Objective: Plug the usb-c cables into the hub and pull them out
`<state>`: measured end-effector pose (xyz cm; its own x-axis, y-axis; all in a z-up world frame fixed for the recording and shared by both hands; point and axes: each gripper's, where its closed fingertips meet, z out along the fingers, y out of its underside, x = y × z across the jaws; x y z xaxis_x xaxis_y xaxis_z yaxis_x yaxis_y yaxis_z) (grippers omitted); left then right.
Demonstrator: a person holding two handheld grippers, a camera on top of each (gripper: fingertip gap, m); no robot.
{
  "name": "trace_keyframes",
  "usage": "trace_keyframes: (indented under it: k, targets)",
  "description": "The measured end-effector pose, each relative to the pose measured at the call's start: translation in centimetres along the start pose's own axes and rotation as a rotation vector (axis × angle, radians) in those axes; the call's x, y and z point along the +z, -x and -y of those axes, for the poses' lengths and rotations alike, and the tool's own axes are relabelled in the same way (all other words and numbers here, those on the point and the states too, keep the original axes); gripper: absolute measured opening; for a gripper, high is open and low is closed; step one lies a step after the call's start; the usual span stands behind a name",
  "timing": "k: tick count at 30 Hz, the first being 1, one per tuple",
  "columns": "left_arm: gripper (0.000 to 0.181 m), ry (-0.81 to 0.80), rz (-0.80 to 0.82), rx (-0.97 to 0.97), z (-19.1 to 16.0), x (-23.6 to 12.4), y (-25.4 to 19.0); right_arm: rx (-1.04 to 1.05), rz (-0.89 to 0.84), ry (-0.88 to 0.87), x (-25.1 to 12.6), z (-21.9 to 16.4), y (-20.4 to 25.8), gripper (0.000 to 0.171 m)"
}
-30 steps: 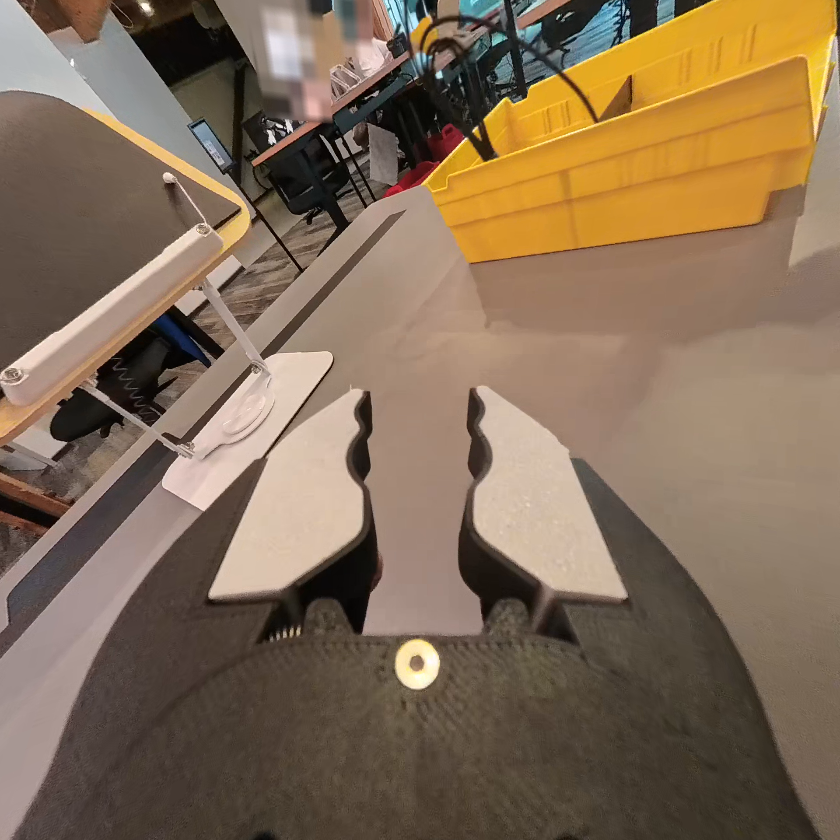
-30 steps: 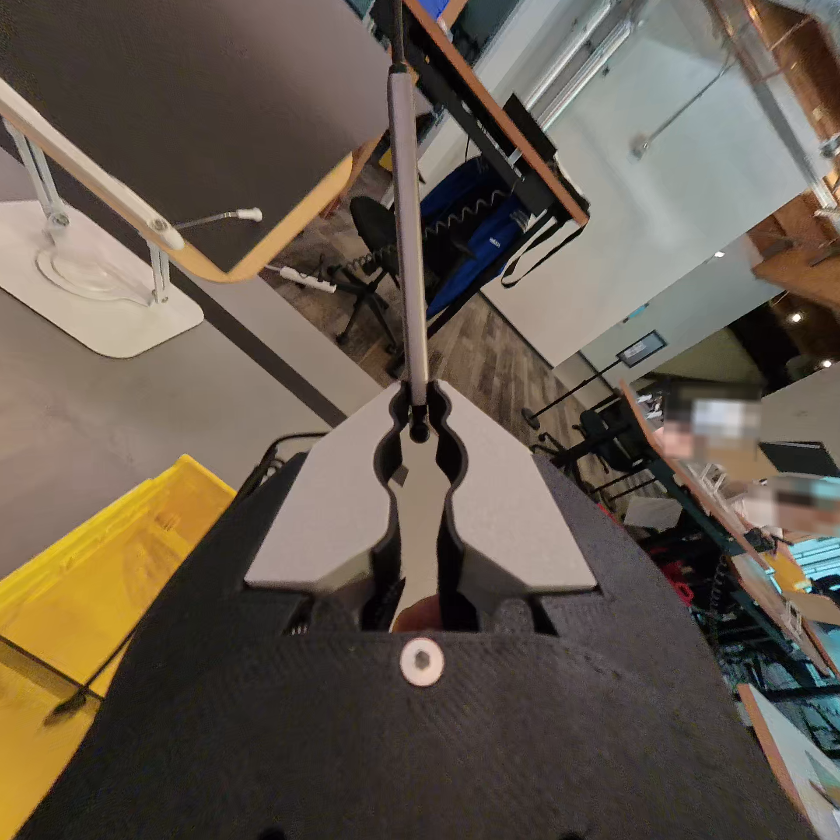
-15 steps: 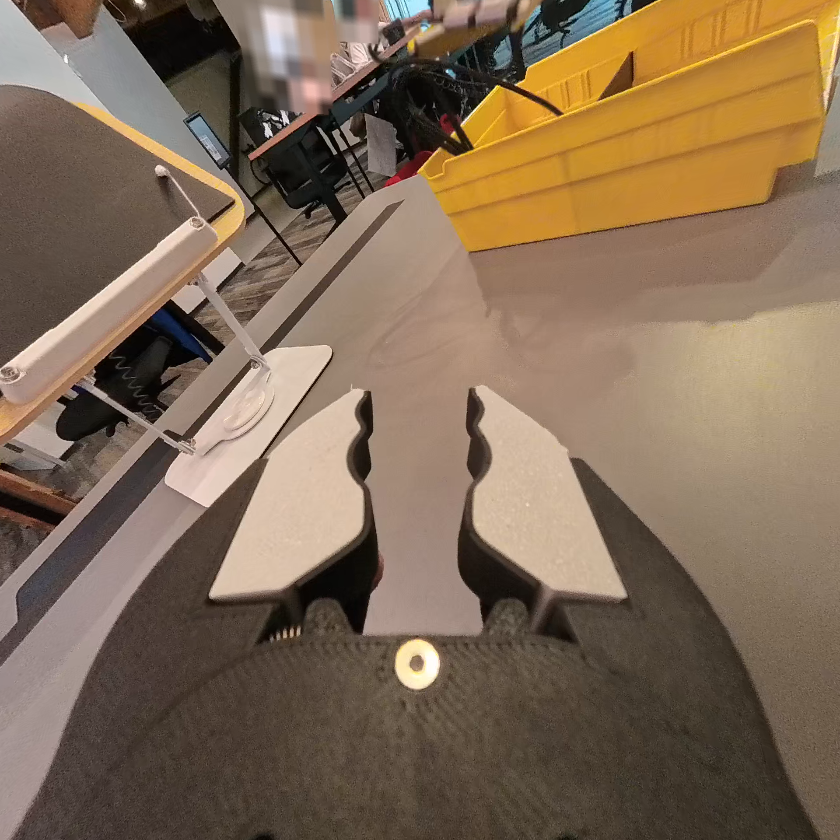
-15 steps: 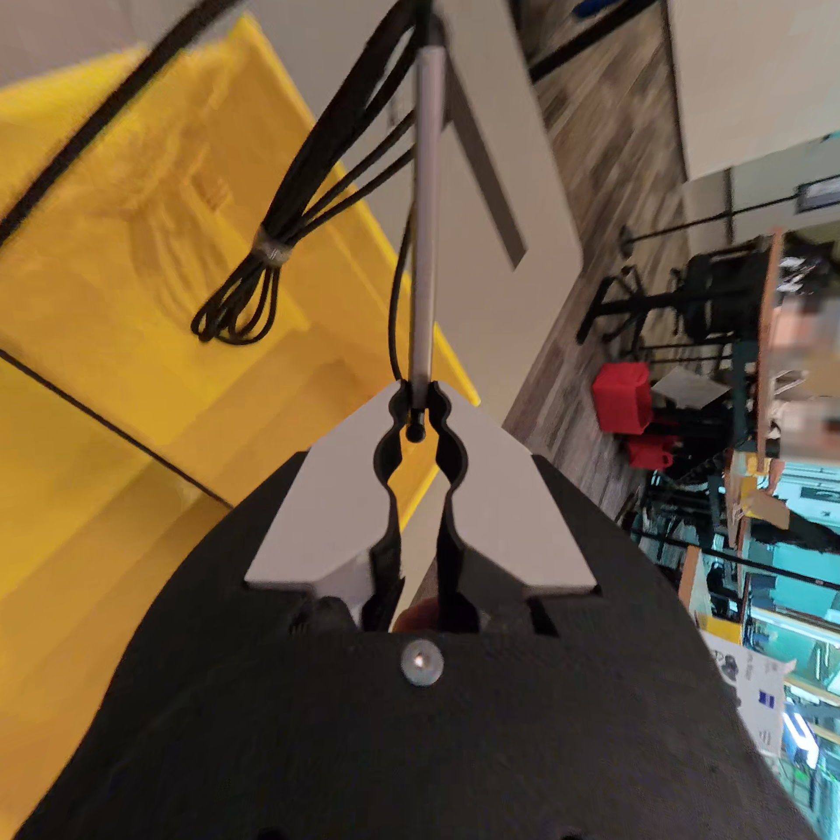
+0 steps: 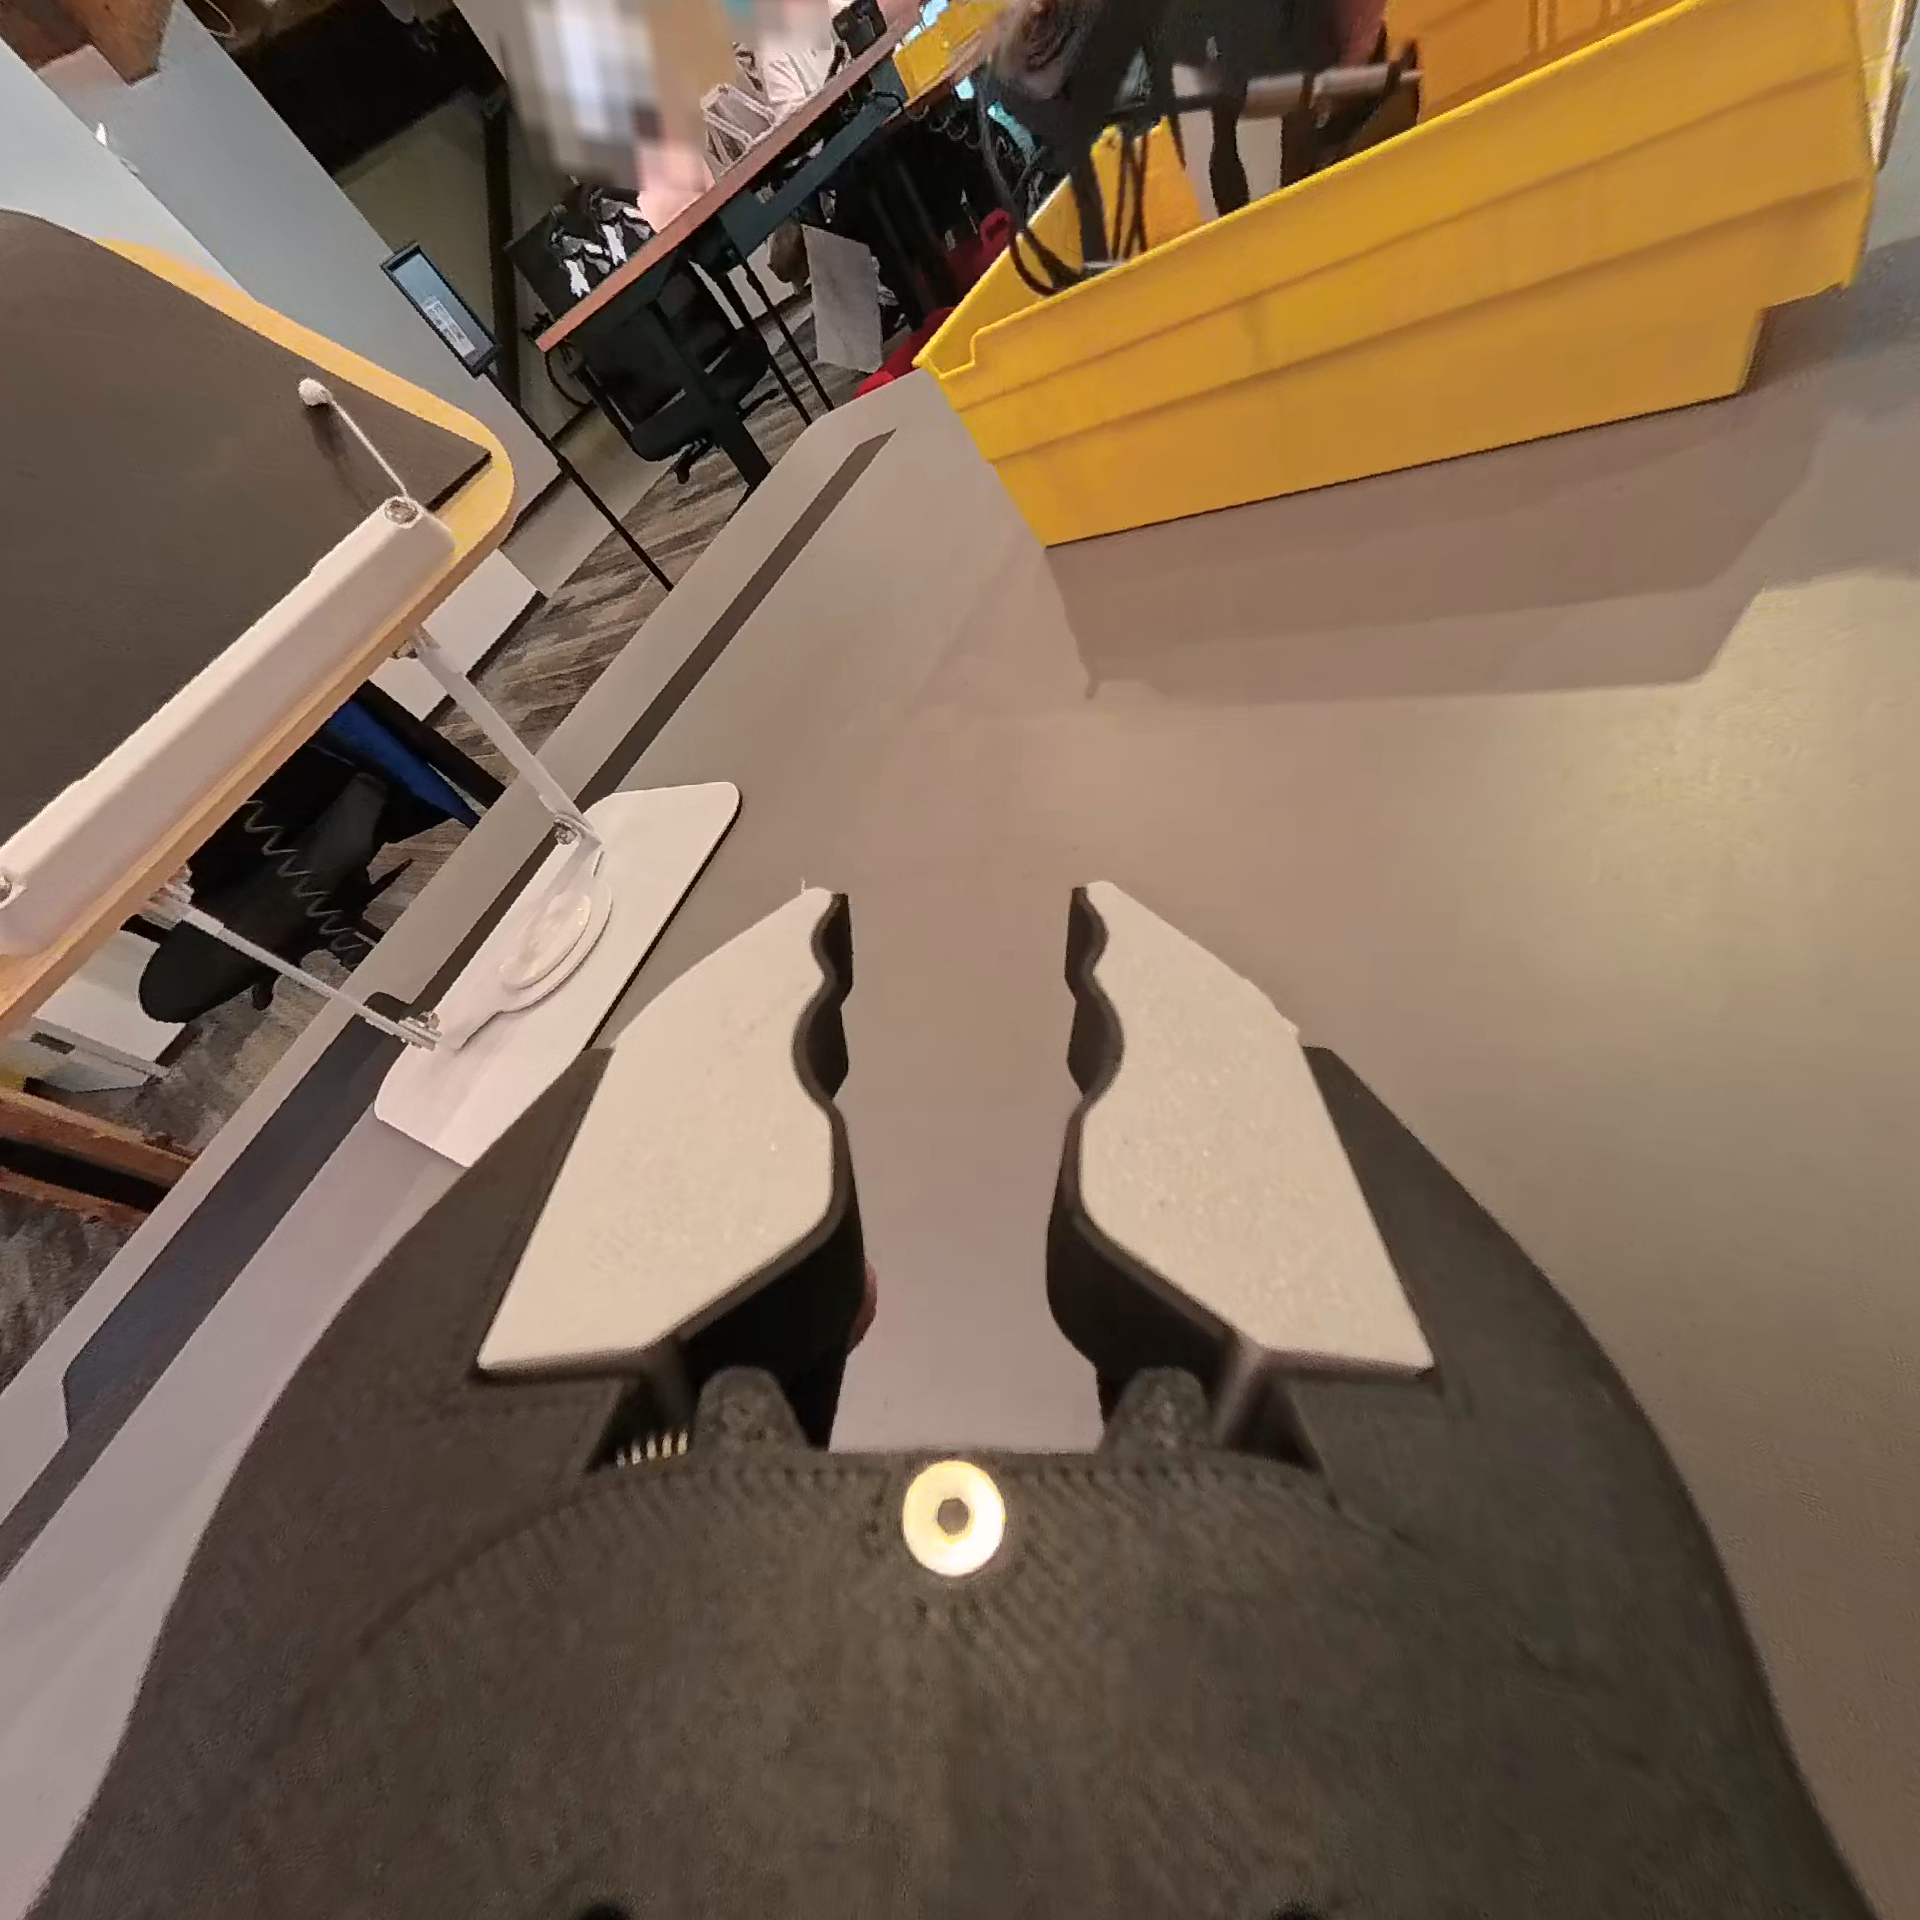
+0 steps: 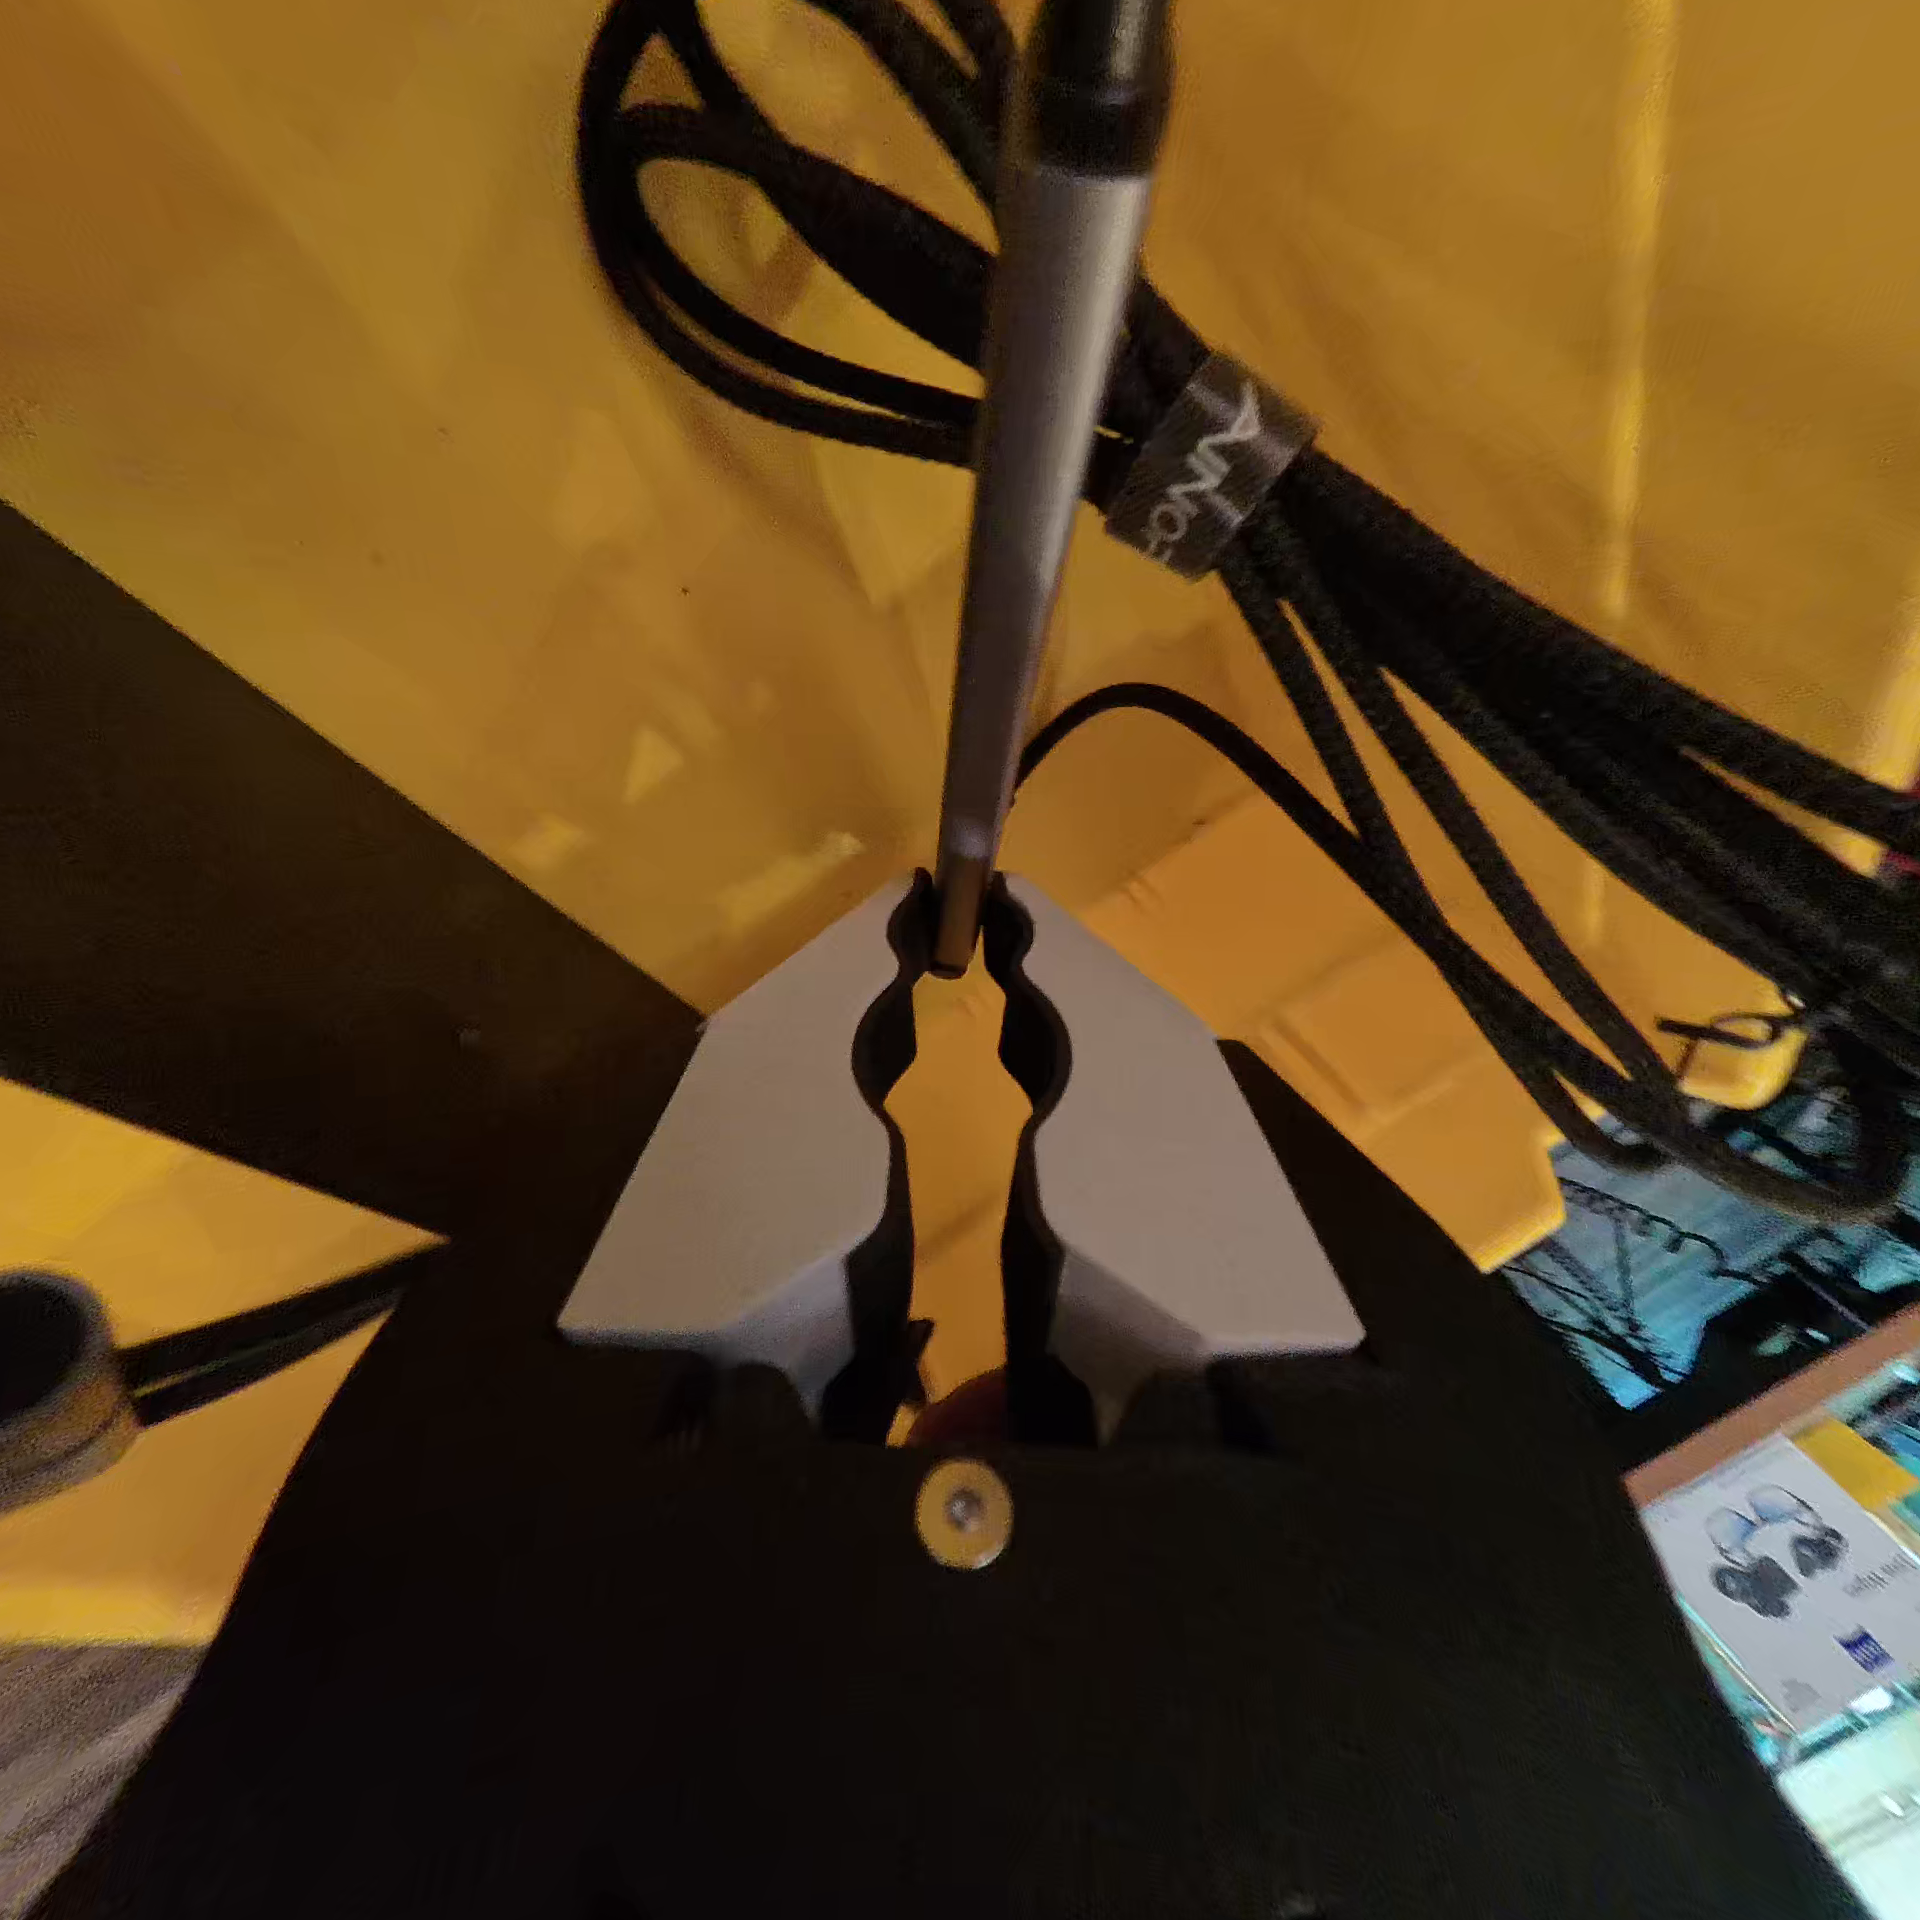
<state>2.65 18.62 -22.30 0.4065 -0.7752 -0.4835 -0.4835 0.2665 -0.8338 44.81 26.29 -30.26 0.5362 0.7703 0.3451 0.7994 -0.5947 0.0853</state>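
Note:
My right gripper [image 6: 956,914] is shut on the end of a slim grey hub [image 6: 1039,468], seen edge on. A bundle of black braided usb-c cables [image 6: 1455,675], tied with a dark strap [image 6: 1216,468], trails from the hub's far end over the yellow bin [image 6: 364,416]. In the left wrist view the hub [image 5: 1320,88] shows blurred above the yellow bin [image 5: 1403,343], with the cables [image 5: 1101,197] hanging into it. My left gripper [image 5: 956,914] is open and empty, low over the grey table [image 5: 1455,935].
A white stand [image 5: 582,966] carrying a dark board [image 5: 156,499] stands at the table's left edge. A black divider [image 6: 260,831] crosses the bin. Another strapped cable [image 6: 52,1371] lies at the bin's lower left. Office desks and chairs stand beyond the table. Some 45 cm of space lies between my two pairs of fingers.
My right gripper has swung the hub and its cables from facing the room to down over the yellow bin. My left gripper has stayed open and nearly still.

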Motion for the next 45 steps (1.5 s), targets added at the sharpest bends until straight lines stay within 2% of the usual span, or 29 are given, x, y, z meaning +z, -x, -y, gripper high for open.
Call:
trace_keyframes:
  k: [4, 7, 9, 15, 21, 28, 33, 35, 39, 42, 45]
  targets:
    - [0.039, 0.009, -0.002, 0.014, -0.1, -0.1, -0.1, -0.004, 0.166, 0.032, -0.1, 0.2, 1.5, 0.019]
    - [0.039, 0.007, -0.001, 0.010, -0.1, -0.3, 0.1, -0.011, 0.188, 0.025, -0.9, 0.4, 1.5, 0.036]
    - [0.039, 0.008, 0.002, 0.006, -0.2, -0.4, 0.2, -0.002, 0.183, -0.007, -1.9, 0.6, 1.1, 0.036]
    - [0.039, 0.013, 0.010, 0.006, -0.4, -0.4, 0.5, -0.008, 0.080, -0.118, -5.6, 0.7, 0.1, 0.035]
    - [0.039, 0.019, 0.000, 0.015, -0.4, -0.1, 0.2, -0.171, -0.008, -0.349, -9.2, 4.9, 2.9, 0.040]
    - [0.041, -0.013, 0.047, 0.020, 1.5, -1.6, 1.6, -0.087, -0.227, -0.554, -15.2, 7.5, 4.0, 0.031]
    - [0.045, -0.006, 0.146, 0.139, 4.5, -5.0, 5.2, -0.082, -0.318, -0.753, -20.8, 9.8, 8.0, 0.029]
    - [0.046, 0.048, 0.240, 0.251, 5.5, -7.1, 8.2, -0.093, -0.318, -0.831, -22.7, 11.2, 10.2, 0.029]
    - [0.046, 0.106, 0.371, 0.333, 7.8, -12.4, 14.3, -0.132, -0.282, -0.972, -25.9, 14.8, 14.8, 0.028]
    - [0.045, 0.169, 0.461, 0.380, 8.9, -16.4, 18.7, -0.165, -0.227, -1.064, -27.5, 18.1, 18.2, 0.029]
    - [0.046, 0.234, 0.531, 0.408, 8.9, -19.6, 22.3, -0.215, -0.205, -1.065, -27.7, 21.1, 20.8, 0.032]
